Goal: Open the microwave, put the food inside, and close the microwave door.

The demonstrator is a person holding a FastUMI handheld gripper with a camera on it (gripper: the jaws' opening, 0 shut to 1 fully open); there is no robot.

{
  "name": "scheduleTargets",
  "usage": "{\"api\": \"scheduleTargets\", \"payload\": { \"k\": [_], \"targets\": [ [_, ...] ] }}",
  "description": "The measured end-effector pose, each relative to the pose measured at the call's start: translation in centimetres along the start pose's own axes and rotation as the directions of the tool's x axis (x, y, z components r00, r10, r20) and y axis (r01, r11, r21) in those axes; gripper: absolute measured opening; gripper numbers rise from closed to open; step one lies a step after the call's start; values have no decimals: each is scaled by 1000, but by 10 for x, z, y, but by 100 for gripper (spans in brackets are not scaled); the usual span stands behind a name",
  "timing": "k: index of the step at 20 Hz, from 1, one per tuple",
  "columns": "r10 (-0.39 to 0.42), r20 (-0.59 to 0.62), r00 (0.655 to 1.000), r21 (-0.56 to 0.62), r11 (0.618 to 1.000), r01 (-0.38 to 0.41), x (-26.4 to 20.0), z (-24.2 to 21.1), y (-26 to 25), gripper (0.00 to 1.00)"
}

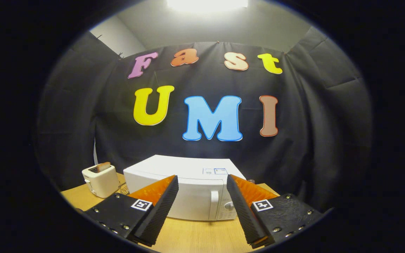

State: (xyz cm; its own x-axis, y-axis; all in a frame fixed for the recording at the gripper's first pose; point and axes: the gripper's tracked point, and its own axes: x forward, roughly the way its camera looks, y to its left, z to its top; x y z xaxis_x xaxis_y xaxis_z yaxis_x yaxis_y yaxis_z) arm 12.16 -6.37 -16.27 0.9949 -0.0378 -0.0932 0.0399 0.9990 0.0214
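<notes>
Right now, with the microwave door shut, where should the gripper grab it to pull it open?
Take the upright handle on the microwave door, beside the knob. Probably come straight from the front with the open gripper straddling it: it is a narrow vertical bar facing the fingers.

White microwave [188, 189] on wooden table, door closed.

One cam, fisheye, riding on our hand-held two-finger gripper [202, 182], looking fwd along the fingers, held above a light wooden tabletop [195, 235]. Faces the booth's black cloth back wall, tilted slightly up. Boxy white microwave [188, 189] near, just ahead, door facing us; small cream toaster [100, 181] beside it.
</notes>
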Motion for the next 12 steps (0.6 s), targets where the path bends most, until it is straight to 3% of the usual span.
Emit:
{"api": "scheduleTargets", "payload": {
  "k": [7,12],
  "targets": [
    [-21,-87,996,54,998,26,71,-93,-26,89],
    [-43,-88,995,34,998,46,106,-125,-33,84]
  ]
}}
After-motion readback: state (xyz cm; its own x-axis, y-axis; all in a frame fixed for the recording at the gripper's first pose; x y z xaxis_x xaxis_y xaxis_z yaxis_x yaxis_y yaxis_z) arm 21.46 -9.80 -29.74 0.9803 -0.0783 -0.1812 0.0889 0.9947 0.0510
